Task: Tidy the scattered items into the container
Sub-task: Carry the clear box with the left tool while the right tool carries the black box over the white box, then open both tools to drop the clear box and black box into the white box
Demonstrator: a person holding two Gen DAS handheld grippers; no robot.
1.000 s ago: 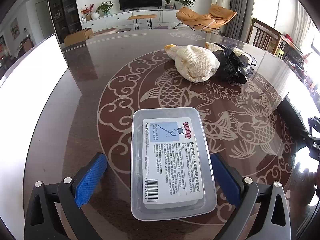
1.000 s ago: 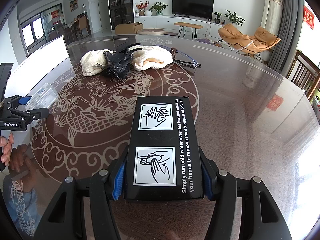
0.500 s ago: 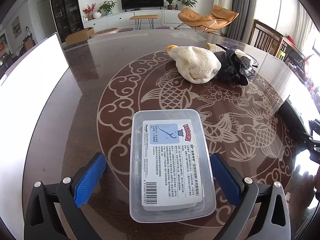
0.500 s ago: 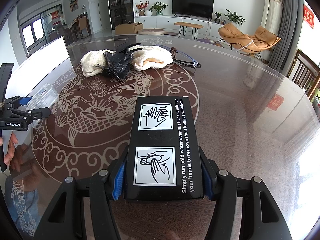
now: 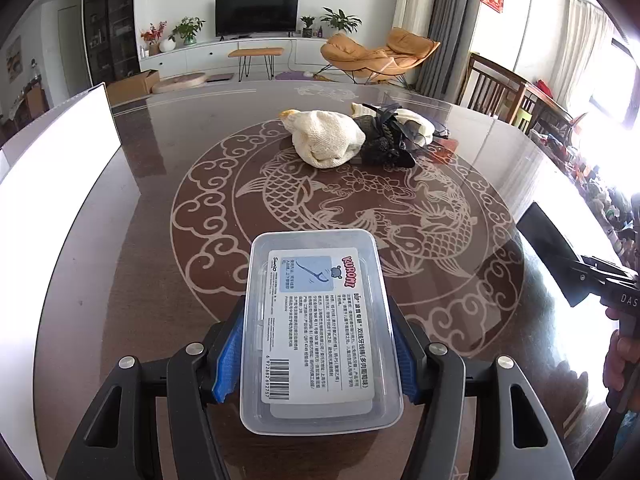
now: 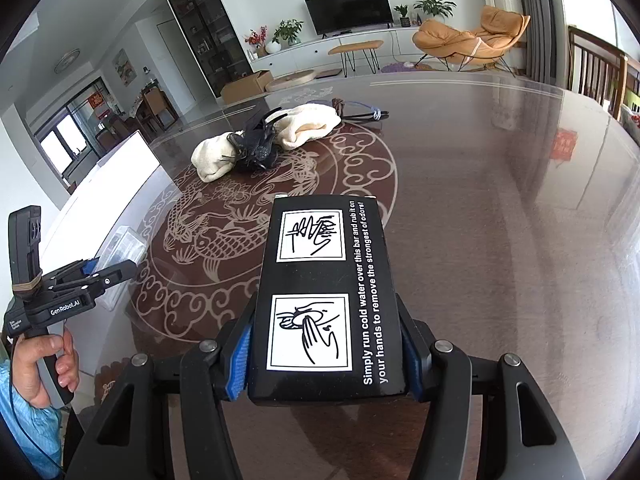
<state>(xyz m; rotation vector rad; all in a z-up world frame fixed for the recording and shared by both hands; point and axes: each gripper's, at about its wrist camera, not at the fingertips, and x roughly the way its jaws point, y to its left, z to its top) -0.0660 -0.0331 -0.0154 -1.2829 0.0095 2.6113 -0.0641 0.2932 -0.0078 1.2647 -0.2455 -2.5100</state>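
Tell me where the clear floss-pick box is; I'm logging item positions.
The clear floss-pick box sits clamped in the left gripper, low in the left wrist view, over the table's carp pattern, nearer than the cream cloths.

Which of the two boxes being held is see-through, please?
The clear plastic floss-pick box in the left tool; its labelled lid shows the table through its edges. The box in the right tool is opaque black.
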